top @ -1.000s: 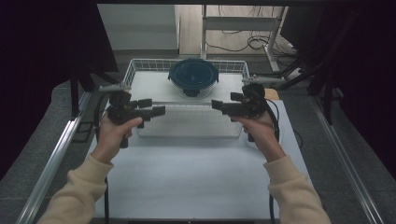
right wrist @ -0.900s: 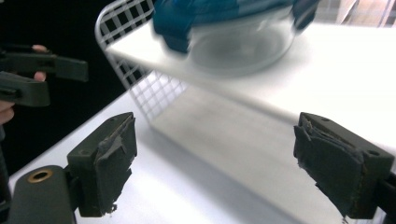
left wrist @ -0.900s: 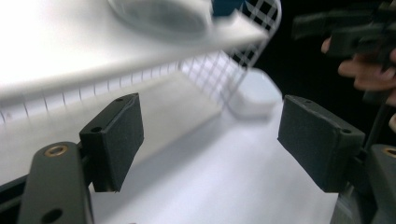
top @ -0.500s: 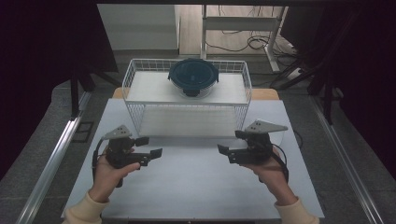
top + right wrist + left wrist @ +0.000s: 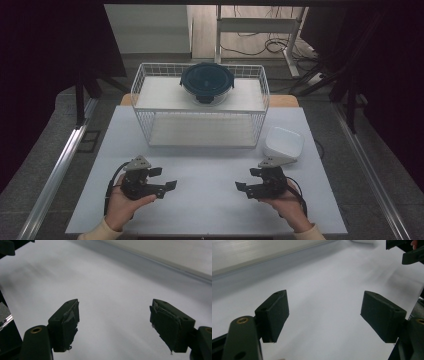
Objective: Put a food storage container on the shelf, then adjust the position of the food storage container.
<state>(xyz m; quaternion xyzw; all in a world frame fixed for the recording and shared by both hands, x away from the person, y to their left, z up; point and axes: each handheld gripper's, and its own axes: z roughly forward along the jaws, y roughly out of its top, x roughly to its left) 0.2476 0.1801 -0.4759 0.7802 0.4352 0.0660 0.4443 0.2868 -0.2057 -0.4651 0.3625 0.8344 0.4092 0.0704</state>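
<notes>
Near edge of white surface: left hand-held gripper and right hand-held gripper, jaws wide apart, both empty. Beyond right one: white lidded box. Farther: wire basket, lidded round container on its far rim. Risk: careless reach snags wire, tips container.

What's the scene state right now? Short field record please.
left gripper: open, holds nothing, low over the table near the front edge
right gripper: open, holds nothing, jaws point toward the left gripper
table: white top
wire basket: at the far side, on the table
lidded bowl: dark lid, inside the wire basket
white container: right of the basket, on the table
</notes>
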